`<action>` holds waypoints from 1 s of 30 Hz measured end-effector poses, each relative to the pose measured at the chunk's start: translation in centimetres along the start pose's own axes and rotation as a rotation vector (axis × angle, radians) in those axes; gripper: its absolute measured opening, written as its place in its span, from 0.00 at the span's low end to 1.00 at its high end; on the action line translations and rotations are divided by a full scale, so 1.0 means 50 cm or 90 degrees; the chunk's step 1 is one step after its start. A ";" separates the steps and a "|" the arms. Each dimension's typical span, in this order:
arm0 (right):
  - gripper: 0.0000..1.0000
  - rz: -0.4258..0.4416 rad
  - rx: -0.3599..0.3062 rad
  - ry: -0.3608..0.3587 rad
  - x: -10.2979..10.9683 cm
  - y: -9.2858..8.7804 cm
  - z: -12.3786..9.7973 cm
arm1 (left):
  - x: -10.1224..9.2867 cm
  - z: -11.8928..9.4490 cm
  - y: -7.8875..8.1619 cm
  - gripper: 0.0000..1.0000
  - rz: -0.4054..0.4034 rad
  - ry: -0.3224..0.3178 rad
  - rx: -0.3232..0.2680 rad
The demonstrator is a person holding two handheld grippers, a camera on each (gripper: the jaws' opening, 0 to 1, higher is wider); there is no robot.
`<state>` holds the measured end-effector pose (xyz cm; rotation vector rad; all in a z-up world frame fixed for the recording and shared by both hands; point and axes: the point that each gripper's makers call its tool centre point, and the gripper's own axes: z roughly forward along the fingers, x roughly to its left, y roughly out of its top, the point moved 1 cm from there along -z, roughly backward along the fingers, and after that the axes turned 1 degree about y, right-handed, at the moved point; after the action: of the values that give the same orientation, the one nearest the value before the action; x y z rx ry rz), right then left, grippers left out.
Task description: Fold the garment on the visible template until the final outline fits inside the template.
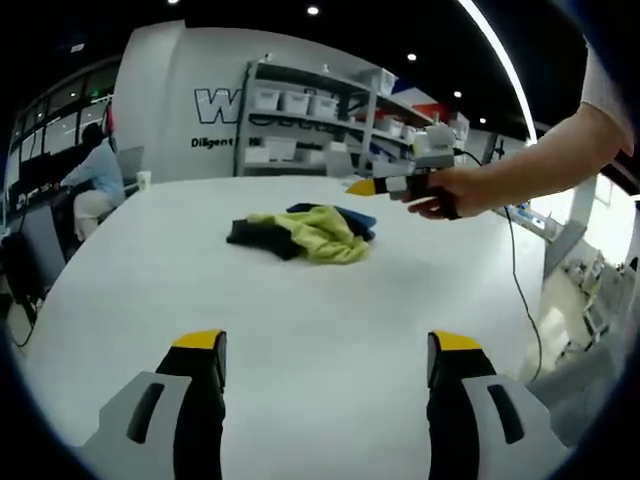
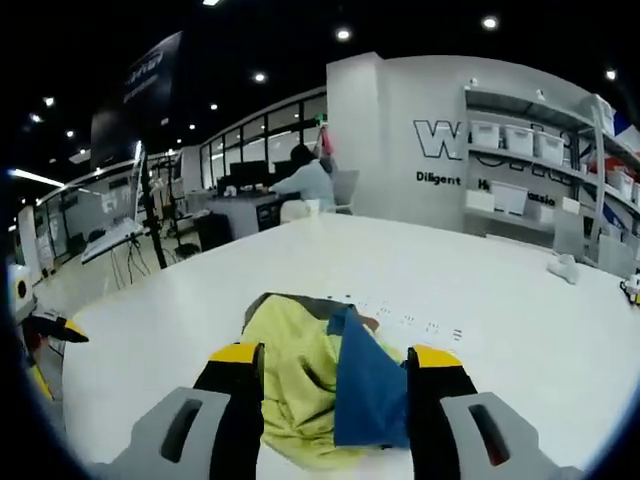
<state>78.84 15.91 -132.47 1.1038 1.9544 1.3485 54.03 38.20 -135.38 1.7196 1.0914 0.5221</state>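
A crumpled pile of cloth (image 1: 305, 232) lies mid-table on the white table (image 1: 300, 390), with yellow, black and blue parts. My left gripper (image 1: 327, 345) is open, well short of the pile, with bare table between its jaws. A hand holds my right gripper (image 1: 364, 187) in the air just past the pile's right end, apart from it. In the right gripper view, my right gripper (image 2: 336, 355) is open above the pile, yellow cloth (image 2: 290, 370) and blue cloth (image 2: 365, 385) showing between its jaws. Faint printed marks (image 2: 405, 320) run across the table beyond the pile.
Shelves with white bins (image 1: 310, 125) stand behind the table. A person sits at a desk (image 1: 95, 185) off the far left corner. A small white object (image 2: 563, 266) lies near the table's far side. A cable (image 1: 520, 290) hangs from the right gripper.
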 end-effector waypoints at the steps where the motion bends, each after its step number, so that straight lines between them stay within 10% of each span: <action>1: 0.49 -0.001 0.008 -0.002 -0.004 0.000 0.016 | 0.003 -0.002 0.000 0.84 -0.001 0.002 0.000; 17: 0.18 -0.032 0.111 -0.017 -0.038 -0.048 0.133 | 0.031 -0.021 -0.004 0.82 -0.013 0.016 -0.001; 30: 0.00 -0.046 0.147 -0.018 -0.038 -0.074 0.132 | 0.039 -0.035 -0.007 0.81 -0.013 0.027 0.003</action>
<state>83.78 17.00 -138.43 1.1378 2.1486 1.0839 53.53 40.81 -135.26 1.7063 1.1401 0.5465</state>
